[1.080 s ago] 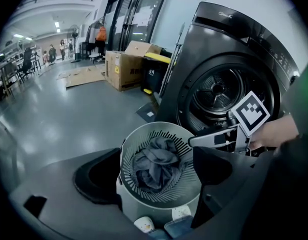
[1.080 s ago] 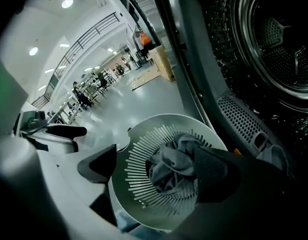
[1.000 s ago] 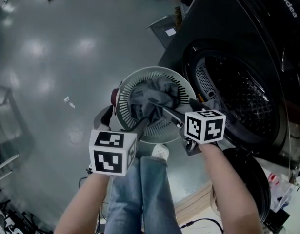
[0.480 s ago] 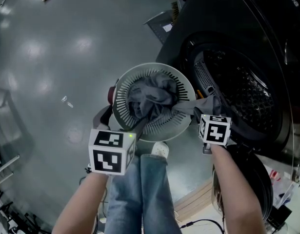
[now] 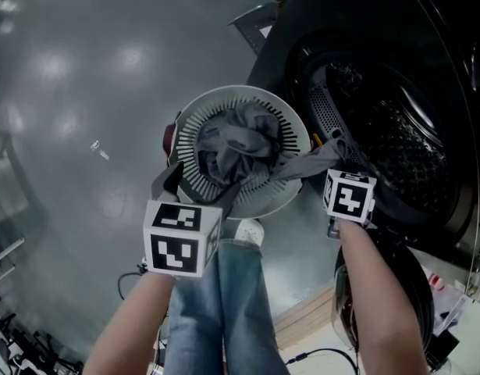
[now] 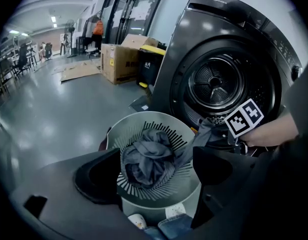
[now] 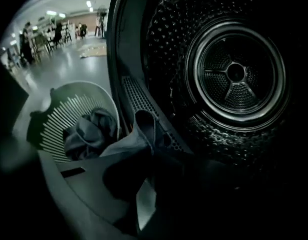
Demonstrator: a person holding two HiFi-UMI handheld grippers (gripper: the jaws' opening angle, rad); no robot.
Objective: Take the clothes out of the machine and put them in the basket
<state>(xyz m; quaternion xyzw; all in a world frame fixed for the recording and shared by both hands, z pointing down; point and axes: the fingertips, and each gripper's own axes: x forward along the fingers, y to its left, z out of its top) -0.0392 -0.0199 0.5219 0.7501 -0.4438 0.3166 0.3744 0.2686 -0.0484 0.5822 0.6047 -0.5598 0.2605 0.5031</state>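
Observation:
A pale slatted basket [image 5: 194, 116] stands on the floor in front of the dark washing machine [image 5: 427, 69]. A bundle of grey clothes [image 5: 233, 143] lies in it. One grey sleeve-like strip [image 5: 306, 162] trails over the basket's rim to the machine's door sill. My right gripper [image 5: 339, 161] sits at that sill; its jaws have just been closing and are now shut on the grey strip [image 7: 139, 134]. My left gripper [image 6: 154, 169] hangs open above the basket [image 6: 143, 118], with nothing between its fingers. The drum [image 7: 234, 74] shows no other clothes.
The machine's open door [image 5: 396, 295] lies low at the right, beside my right arm. The person's jeans and a white shoe [image 5: 247, 230] are just below the basket. Cardboard boxes [image 6: 118, 59] stand far left of the machine.
My right gripper has swung from over the basket to the machine's sill and shut on the grey strip. The left gripper has barely shifted and stays open.

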